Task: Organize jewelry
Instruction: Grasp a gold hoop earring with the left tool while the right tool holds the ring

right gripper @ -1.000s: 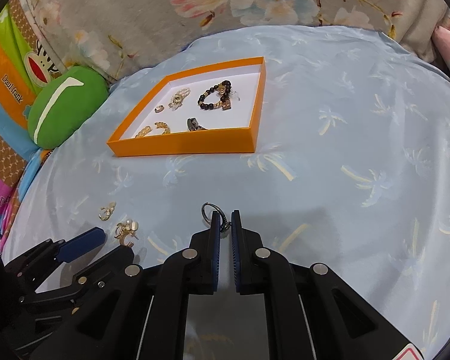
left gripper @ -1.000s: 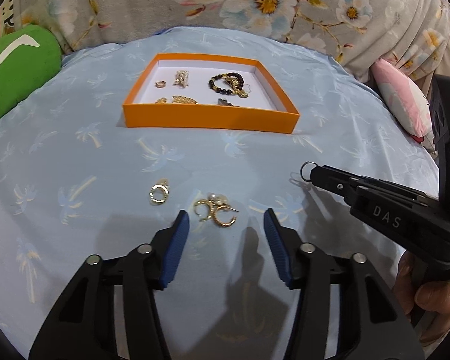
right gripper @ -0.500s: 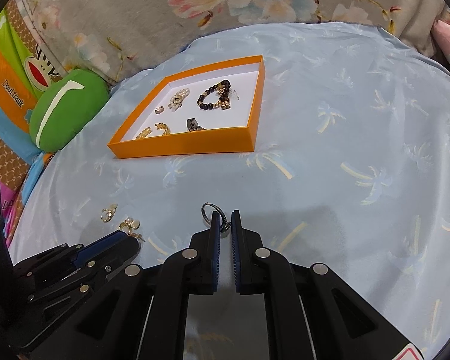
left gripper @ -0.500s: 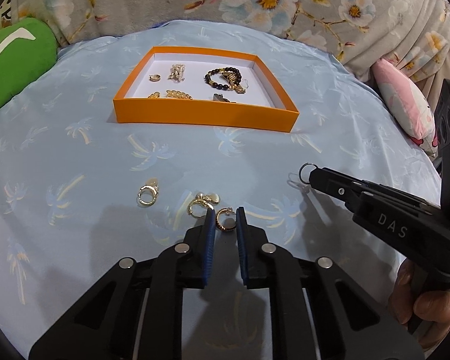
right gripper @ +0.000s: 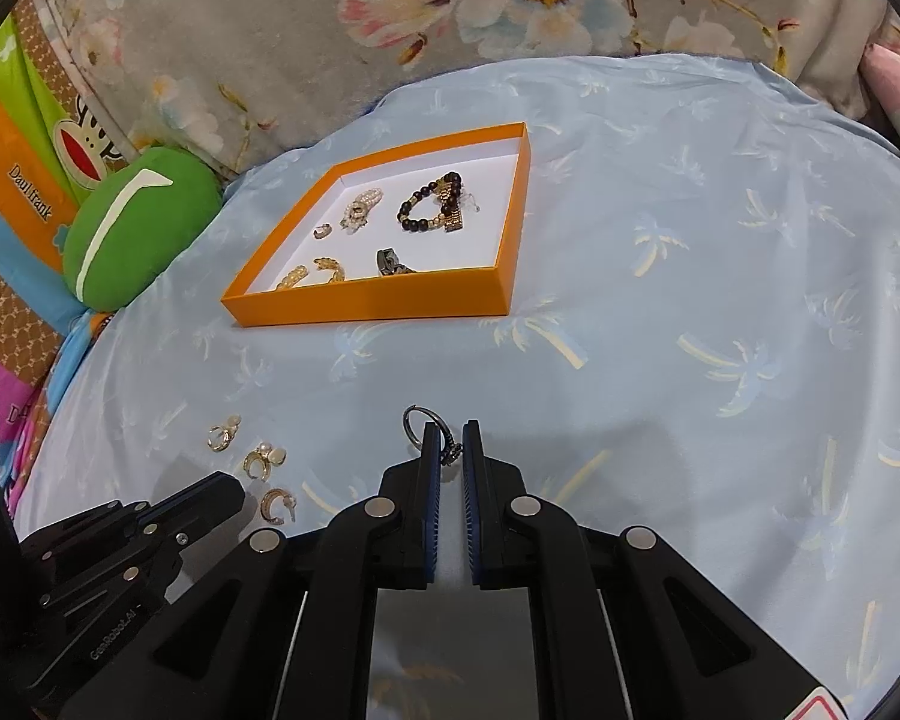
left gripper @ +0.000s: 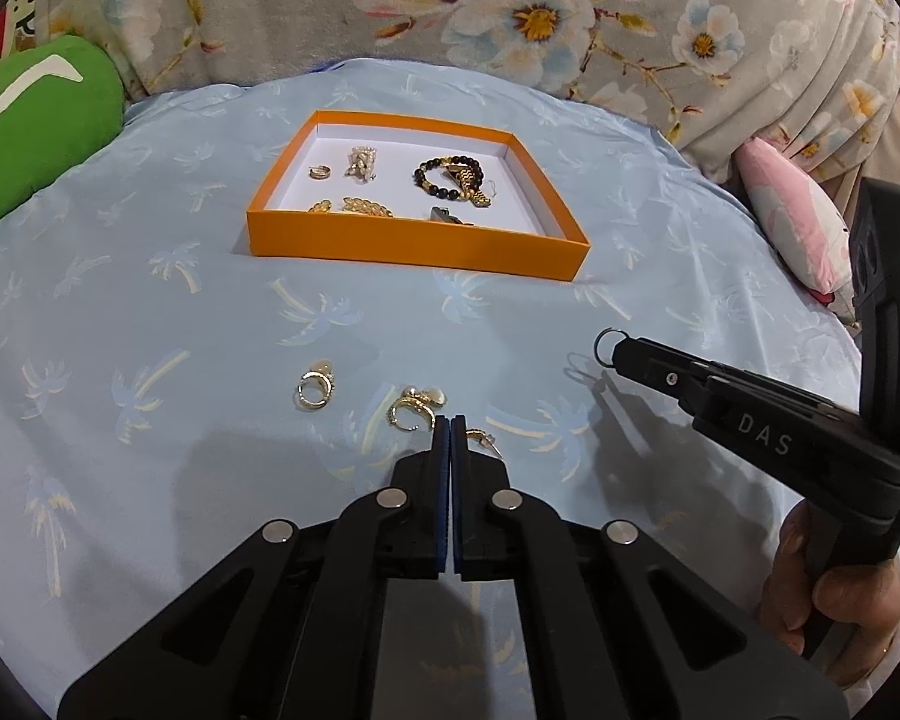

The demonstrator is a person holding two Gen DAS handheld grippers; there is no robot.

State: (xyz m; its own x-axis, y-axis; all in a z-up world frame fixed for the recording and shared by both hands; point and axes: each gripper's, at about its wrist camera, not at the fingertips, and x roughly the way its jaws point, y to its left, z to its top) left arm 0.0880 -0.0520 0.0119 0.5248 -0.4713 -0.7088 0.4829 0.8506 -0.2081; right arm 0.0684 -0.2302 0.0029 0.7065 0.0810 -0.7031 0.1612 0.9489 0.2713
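An orange tray (left gripper: 417, 249) (right gripper: 366, 303) with a white floor holds a beaded bracelet (left gripper: 450, 175) and several gold pieces. My left gripper (left gripper: 450, 423) is shut, its tips at a gold hoop earring (left gripper: 480, 438) on the blue cloth; I cannot tell whether the hoop is pinched. Two more gold earrings (left gripper: 315, 387) (left gripper: 414, 408) lie just left. My right gripper (right gripper: 450, 435) is shut on a dark ring (right gripper: 426, 426) and holds it a little above the cloth; the ring also shows in the left wrist view (left gripper: 607, 347).
A green cushion (left gripper: 30, 126) lies at the far left and a pink pillow (left gripper: 792, 216) at the right. A floral fabric (left gripper: 510, 18) rises behind the round blue cloth (left gripper: 150, 300).
My left gripper has closed from wide open and its tips have come down to the rightmost gold hoop. My right gripper has stayed shut on the ring, almost still.
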